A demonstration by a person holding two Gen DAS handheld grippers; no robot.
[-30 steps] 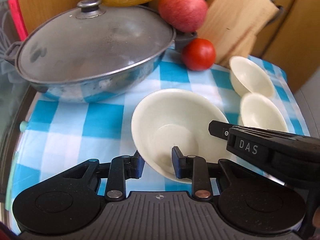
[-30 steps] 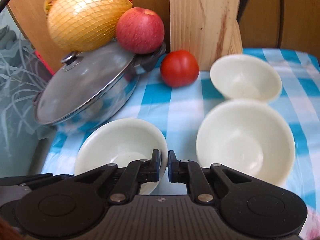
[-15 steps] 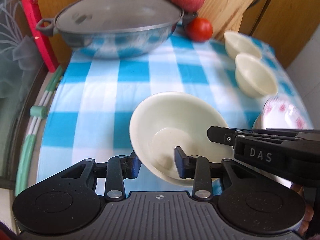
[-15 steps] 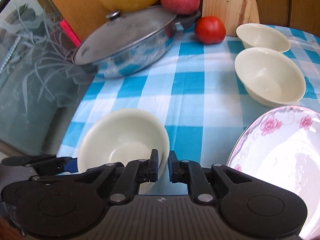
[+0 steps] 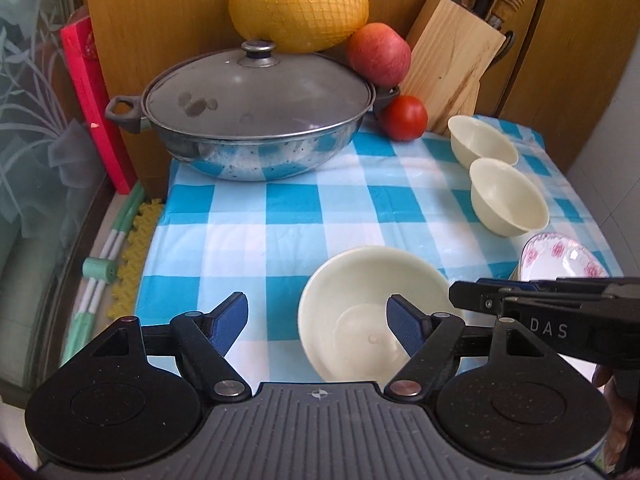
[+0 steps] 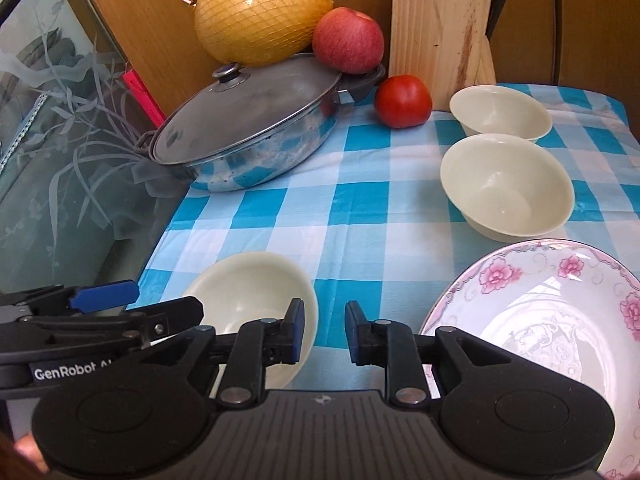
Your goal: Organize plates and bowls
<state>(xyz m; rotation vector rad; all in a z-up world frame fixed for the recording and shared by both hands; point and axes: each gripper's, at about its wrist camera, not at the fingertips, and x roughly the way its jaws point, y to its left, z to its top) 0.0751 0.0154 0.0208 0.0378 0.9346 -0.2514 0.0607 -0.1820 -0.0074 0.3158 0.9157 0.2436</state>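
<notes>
A cream bowl [image 5: 360,304] sits on the blue checked cloth near the front edge; it also shows in the right wrist view [image 6: 248,292]. My left gripper [image 5: 318,322] is open, its right finger inside the bowl and its left finger outside. My right gripper [image 6: 322,330] is open and empty, just right of that bowl. Two more cream bowls [image 6: 506,192] [image 6: 500,114] stand at the right. A floral plate [image 6: 552,320] lies at the front right and also shows in the left wrist view [image 5: 560,258].
A lidded steel pan [image 5: 256,112] stands at the back left with a netted pomelo [image 5: 298,4] and an apple [image 5: 378,54] behind it. A tomato [image 5: 404,118] and a knife block [image 5: 452,60] stand at the back. The table edge runs along the left.
Both grippers carried the bowl back toward the front edge, set it on the cloth and opened. The floral plate came into view.
</notes>
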